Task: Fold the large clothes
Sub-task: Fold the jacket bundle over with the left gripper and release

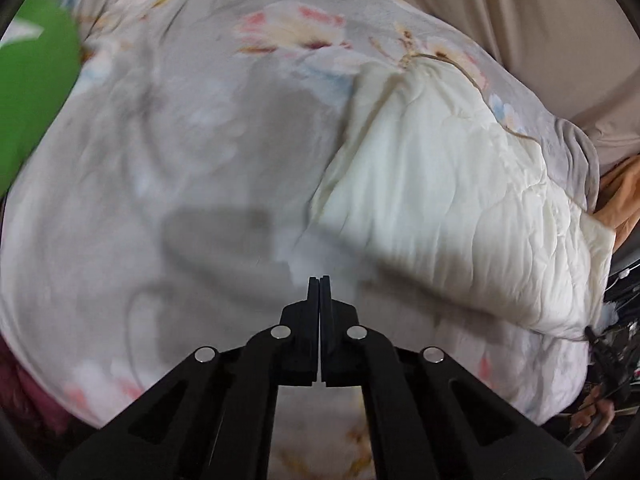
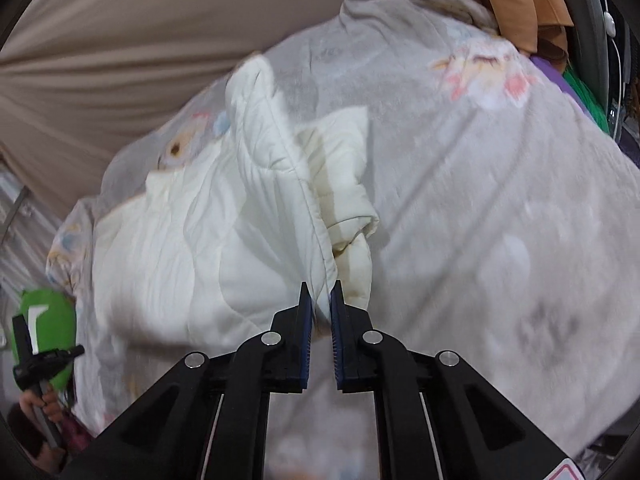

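My left gripper (image 1: 319,280) has its fingers pressed flat together with nothing between them, hanging above the grey floral blanket (image 1: 180,152), which spreads across nearly the whole view. On top of that blanket lies the white quilted garment (image 1: 448,208), toward its far right side from where my left tool points, with one edge running along the blanket's border. Past the blanket's far edge hangs beige fabric (image 1: 520,20), and an orange cloth (image 1: 624,196) pokes out at the blanket's right edge.

My right gripper (image 2: 320,292) stands only narrowly apart, and a seamed edge of the white quilted garment (image 2: 192,248) runs down into the gap between its blue-padded fingers (image 2: 306,320); it looks pinched there, though blur keeps me from being sure. The garment rests on the grey floral blanket (image 2: 500,208), bunched into a raised ridge toward the blanket's left half. Off the blanket's left edge I see my other tool's green body (image 2: 48,320) and the hand (image 2: 44,404) holding it.
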The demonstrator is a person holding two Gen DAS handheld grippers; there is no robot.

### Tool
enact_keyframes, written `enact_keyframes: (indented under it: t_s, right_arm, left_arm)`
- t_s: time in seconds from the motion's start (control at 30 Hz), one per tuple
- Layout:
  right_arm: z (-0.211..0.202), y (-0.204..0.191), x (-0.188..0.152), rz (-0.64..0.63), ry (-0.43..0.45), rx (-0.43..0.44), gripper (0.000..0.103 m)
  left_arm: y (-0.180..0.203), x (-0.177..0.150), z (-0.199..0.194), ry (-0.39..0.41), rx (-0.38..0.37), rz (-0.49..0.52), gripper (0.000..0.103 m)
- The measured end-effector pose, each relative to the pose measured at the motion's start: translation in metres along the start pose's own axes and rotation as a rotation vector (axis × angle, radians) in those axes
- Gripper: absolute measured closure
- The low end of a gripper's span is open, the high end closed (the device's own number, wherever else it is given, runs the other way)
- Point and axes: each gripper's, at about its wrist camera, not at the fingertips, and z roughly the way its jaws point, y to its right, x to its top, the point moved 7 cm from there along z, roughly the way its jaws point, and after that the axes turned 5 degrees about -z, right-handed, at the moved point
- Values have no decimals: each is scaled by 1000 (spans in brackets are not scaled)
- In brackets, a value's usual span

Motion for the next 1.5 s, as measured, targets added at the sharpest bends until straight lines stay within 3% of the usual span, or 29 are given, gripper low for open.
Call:
enact_keyframes:
  t_s: [0.1, 0.17, 0.2, 0.27, 0.3, 0.33, 0.4, 0.43, 0.5, 0.6, 0.63, 0.67, 0.7, 0.73, 0.77, 0.93, 1.03, 1.1, 1.17, 1.23, 1.3, 1.37, 1.4, 1.5]
  right_arm:
    - [4, 8, -50, -25, -116, -26, 94]
    - [9, 13, -65, -2, -133, -40, 92]
    - [10, 13, -63, 24, -124, -36, 91]
    - [11, 13, -54, 60, -109, -27, 86]
    - [11, 12, -48, 64, -104, -32, 85]
    - [11, 11, -43, 64, -98, -34, 84]
    - [11, 8, -38, 66, -90, -35, 77]
    - [11, 7, -38, 72, -85, -31, 70]
    - [9, 6, -39, 91, -78, -22, 65]
    - [12, 2, -40, 107, -69, -30, 58]
    - [15, 2, -40, 108, -71, -42, 58]
    - [18, 2, -39, 107, -75, -53, 61]
    - [21, 3, -38, 111, -81, -65, 64]
    - [22, 5, -35, 115, -82, -70, 78]
    - [22, 7, -32, 116, -79, -72, 92]
    - [2, 11, -24, 50, -64, -51, 95]
    - [-10, 24, -44, 35, -123, -58, 95]
    - [-14, 35, -65, 36, -185, -60, 95]
    - [-12, 43, -81, 30, -242, -58, 92]
    - [-13, 46, -78, 32, -249, -64, 83]
    - [-22, 44, -56, 30, -193, -88, 78]
    - [-35, 33, -22, 13, -74, -67, 51]
    - [-38, 28, -8, 4, -27, -60, 45]
    - [-27, 9, 33, -49, 54, -30, 36]
  left_arm:
    - [-20, -28, -14, 18, 22, -12, 103]
    - [-20, -28, -17, 48, 7, -41, 103]
    - [-16, -24, -16, 66, -27, -62, 97]
    - [-1, -9, -13, 90, -69, -75, 72]
    - [11, 4, -11, 114, -94, -63, 51]
    - [20, 14, -8, 141, -98, -45, 39]
    - [39, 37, 2, 180, -98, 19, 37]
    - [47, 48, 10, 190, -94, 49, 32]
    - [58, 65, 29, 187, -94, 92, 23]
    - [64, 77, 65, 125, -114, 128, 26]
    - [65, 78, 76, 90, -137, 132, 44]
    - [66, 77, 85, 47, -160, 135, 54]
    - [65, 74, 91, 13, -149, 137, 72]
    - [63, 72, 89, 10, -152, 142, 86]
    - [63, 68, 85, 4, -163, 146, 89]
    - [41, 15, 41, -44, -154, 168, 94]
    - [23, -32, 25, -110, -135, 133, 94]
    - [10, -63, 21, -153, -110, 91, 94]
    - [0, -81, 17, -140, -94, 30, 91]
    - [-1, -77, 7, -91, -96, -23, 85]
    - [3, -56, -13, -2, -101, -68, 82]
    - [16, -23, -40, 134, -139, -71, 61]
    - [23, -9, -47, 180, -136, -59, 43]
    - [55, 32, -47, 264, -174, -11, 23]
